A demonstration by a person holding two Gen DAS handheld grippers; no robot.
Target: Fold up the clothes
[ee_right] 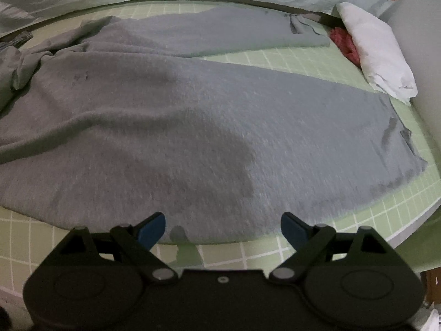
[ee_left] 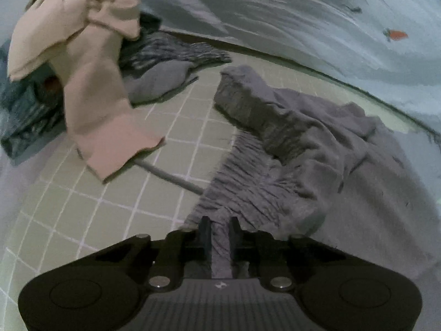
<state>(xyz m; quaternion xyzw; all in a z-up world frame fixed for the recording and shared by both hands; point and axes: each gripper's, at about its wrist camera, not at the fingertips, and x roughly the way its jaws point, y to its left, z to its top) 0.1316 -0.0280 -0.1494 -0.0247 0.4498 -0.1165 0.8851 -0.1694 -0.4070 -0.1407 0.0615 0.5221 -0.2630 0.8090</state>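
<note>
Two grippers are in view, one in each wrist camera. The left gripper [ee_left: 220,230] has its fingers [ee_left: 204,227] clenched on a gathered strip of the grey garment [ee_left: 317,149]; the cloth runs between the two fingers and spreads out ahead of them in many small wrinkles, with one part folded back on itself further away. This gripper is low, close to the green mat [ee_left: 110,193] with white grid lines that covers the desk, and it points forward along the cloth. To the left of it a beige cloth [ee_left: 91,82] is draped over a pile of dark striped clothes [ee_left: 171,49]. A grey cord [ee_left: 171,178] lies on the mat between the beige cloth and the garment. The right gripper [ee_right: 223,227] has its blue fingers [ee_right: 153,229] released and wide apart. They sit just at the near edge of the grey garment [ee_right: 193,124], which lies mostly flat on the mat [ee_right: 303,55] and fills the view ahead; I cannot tell if the tips touch the cloth. This gripper is also low and looks across the garment. At the far right a white bag [ee_right: 377,52] lies beside something red [ee_right: 344,44].
</note>
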